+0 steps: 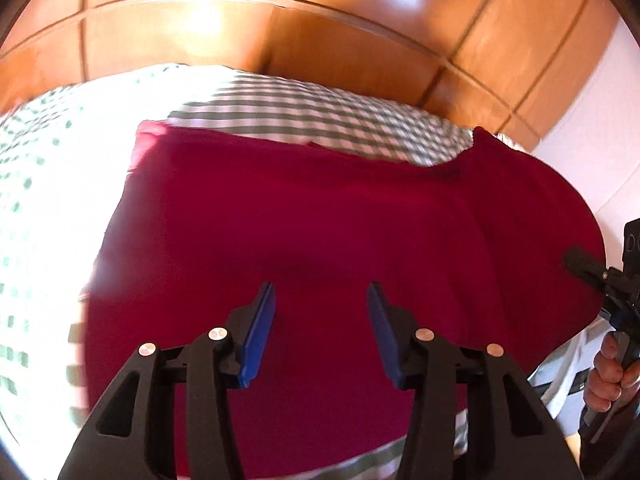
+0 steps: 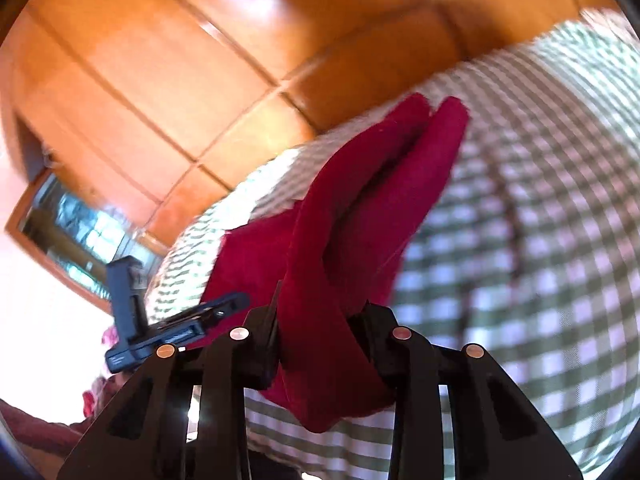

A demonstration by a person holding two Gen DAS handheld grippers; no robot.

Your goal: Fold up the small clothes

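- Red garment (image 1: 320, 216) lies spread across the green-and-white checked cover (image 1: 320, 108), with one edge lifted off it.
- Left gripper (image 1: 321, 300) hangs just above the cloth, blue pads (image 1: 258, 336) wide apart, holding nothing.
- Right gripper (image 2: 320, 312) is clamped tight on a bunched fold of the red fabric, which rises in two ridges beyond the fingers.
- Wooden panelled headboard (image 1: 320, 20) stands behind.

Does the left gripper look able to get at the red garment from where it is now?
Probably yes. The left gripper is open, right over the red garment spread on the checked cloth, nothing between them. The right gripper already grips one edge.
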